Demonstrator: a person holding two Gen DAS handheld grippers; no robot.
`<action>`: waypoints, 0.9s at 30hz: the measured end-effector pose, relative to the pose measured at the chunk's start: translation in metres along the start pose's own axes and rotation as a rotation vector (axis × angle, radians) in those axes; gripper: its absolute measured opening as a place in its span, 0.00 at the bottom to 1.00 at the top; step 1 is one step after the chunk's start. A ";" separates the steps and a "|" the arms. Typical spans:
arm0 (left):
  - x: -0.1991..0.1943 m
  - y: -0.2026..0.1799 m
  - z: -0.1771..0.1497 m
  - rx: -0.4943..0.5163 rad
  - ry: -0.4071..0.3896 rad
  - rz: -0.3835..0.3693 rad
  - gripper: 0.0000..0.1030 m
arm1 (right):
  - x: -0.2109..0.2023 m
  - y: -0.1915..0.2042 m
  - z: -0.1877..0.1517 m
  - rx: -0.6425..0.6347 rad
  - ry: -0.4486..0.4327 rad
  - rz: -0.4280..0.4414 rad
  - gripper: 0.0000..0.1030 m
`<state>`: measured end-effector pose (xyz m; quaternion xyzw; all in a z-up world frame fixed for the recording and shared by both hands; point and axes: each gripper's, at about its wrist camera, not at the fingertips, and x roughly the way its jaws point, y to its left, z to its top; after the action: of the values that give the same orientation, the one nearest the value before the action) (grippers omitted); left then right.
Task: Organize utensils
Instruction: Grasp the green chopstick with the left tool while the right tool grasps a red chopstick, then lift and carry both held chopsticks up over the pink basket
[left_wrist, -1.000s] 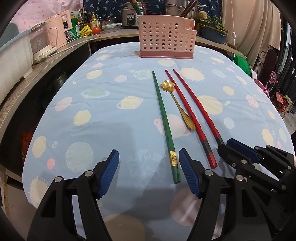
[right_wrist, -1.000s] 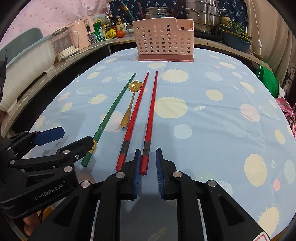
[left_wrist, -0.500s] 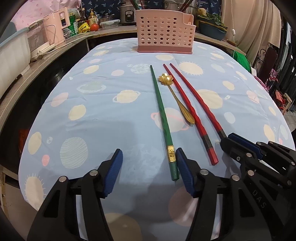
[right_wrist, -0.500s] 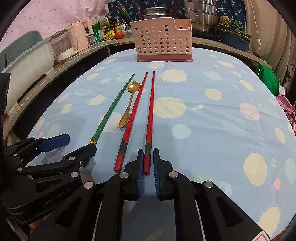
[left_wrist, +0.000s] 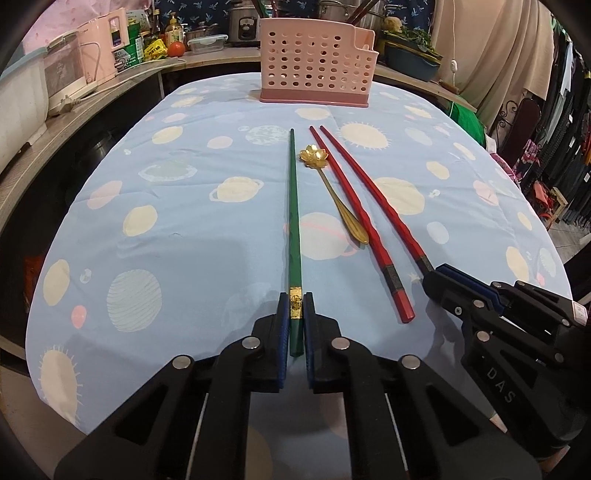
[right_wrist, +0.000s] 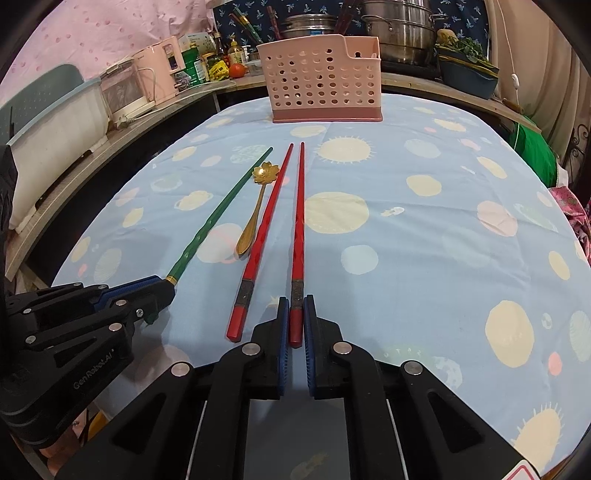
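Three chopsticks and one gold spoon (left_wrist: 334, 192) are lying on the worktop (left_wrist: 184, 221) before one pink basket (left_wrist: 316, 70). The left gripper (left_wrist: 295, 325), jaws just closing, is clamping the green chopstick (left_wrist: 293, 221); the right gripper (right_wrist: 295, 325) is apparently pinching one red chopstick (right_wrist: 298, 221), beside the other red chopstick (right_wrist: 264, 229).

Both wrist views look steeply down and forward from close above the table (left_wrist: 155, 236), sharing its far-end basket (right_wrist: 321, 81)

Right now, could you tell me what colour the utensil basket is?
The basket is pale pink with a darker pink base, clearest in the left wrist view.
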<state>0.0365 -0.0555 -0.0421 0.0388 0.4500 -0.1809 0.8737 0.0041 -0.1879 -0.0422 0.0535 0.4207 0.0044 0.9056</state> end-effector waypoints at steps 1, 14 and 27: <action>-0.001 0.000 0.000 -0.002 0.001 -0.003 0.07 | 0.000 0.000 0.000 0.002 0.000 0.001 0.07; -0.026 0.003 0.014 -0.026 -0.046 -0.014 0.07 | -0.017 -0.010 0.014 0.064 -0.030 0.016 0.07; -0.069 0.006 0.059 -0.048 -0.153 -0.015 0.07 | -0.057 -0.017 0.060 0.083 -0.171 0.038 0.07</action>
<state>0.0475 -0.0438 0.0476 0.0007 0.3864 -0.1789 0.9048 0.0126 -0.2131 0.0379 0.0992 0.3407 -0.0004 0.9349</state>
